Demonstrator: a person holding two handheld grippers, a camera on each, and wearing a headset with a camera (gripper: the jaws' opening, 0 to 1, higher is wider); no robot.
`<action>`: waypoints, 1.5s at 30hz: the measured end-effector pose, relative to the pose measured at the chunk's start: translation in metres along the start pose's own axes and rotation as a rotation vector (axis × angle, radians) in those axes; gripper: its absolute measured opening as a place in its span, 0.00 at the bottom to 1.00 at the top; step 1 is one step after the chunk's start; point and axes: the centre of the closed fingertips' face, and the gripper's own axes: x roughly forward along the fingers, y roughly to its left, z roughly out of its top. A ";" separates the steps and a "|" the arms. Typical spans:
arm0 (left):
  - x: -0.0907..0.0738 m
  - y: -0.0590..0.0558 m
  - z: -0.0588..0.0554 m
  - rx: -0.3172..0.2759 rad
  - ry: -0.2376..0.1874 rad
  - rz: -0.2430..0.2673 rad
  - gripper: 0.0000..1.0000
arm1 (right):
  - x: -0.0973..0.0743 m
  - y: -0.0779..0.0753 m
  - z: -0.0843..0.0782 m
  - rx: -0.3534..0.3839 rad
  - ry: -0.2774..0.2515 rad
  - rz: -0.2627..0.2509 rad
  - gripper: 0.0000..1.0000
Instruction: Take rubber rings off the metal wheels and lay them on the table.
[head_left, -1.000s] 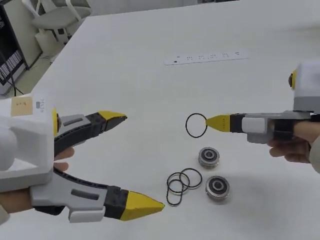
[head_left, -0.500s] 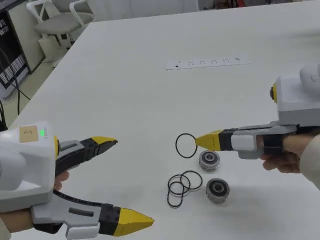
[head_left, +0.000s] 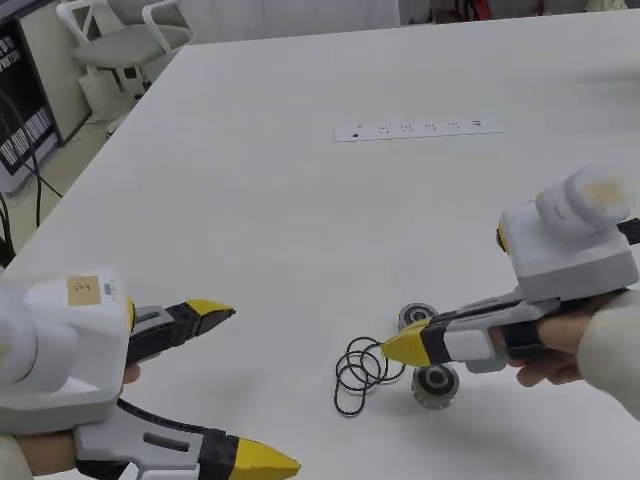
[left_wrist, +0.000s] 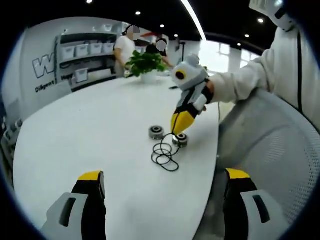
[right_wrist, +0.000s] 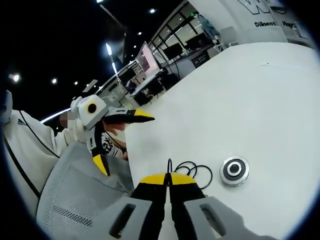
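Over the ring pile: right gripper (head_left: 390, 347) clamped on one rubber ring (right_wrist: 169, 166).
Jaws fully together, thin black loop pinched at the yellow tips and reaching down to the loose rings (head_left: 356, 374) heaped on the white table (head_left: 300, 210). Two metal wheels (head_left: 434, 384) just right of that heap, lying flat and close together, far one partly hidden behind the right gripper; cannot tell whether touching each other. Left gripper (head_left: 265, 388) at near left, well apart from heap and wheels, jaws spread wide, nothing between them. Farther out: power strip (head_left: 415, 129) flat across mid-table, office chair (head_left: 115, 40) past the far left corner. From left gripper view: potted plant (left_wrist: 145, 64) at the table's far end, shelving (left_wrist: 82, 50) with bins behind.
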 end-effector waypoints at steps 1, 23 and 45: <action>0.000 0.000 0.000 -0.001 -0.001 -0.001 1.00 | 0.001 0.000 -0.003 -0.001 0.013 -0.001 0.00; 0.003 -0.007 -0.005 -0.005 0.024 -0.016 1.00 | 0.003 -0.031 -0.013 -0.034 0.034 -0.150 0.01; 0.000 -0.005 -0.002 -0.006 0.014 -0.004 1.00 | -0.025 -0.037 0.021 -0.102 -0.065 -0.187 0.07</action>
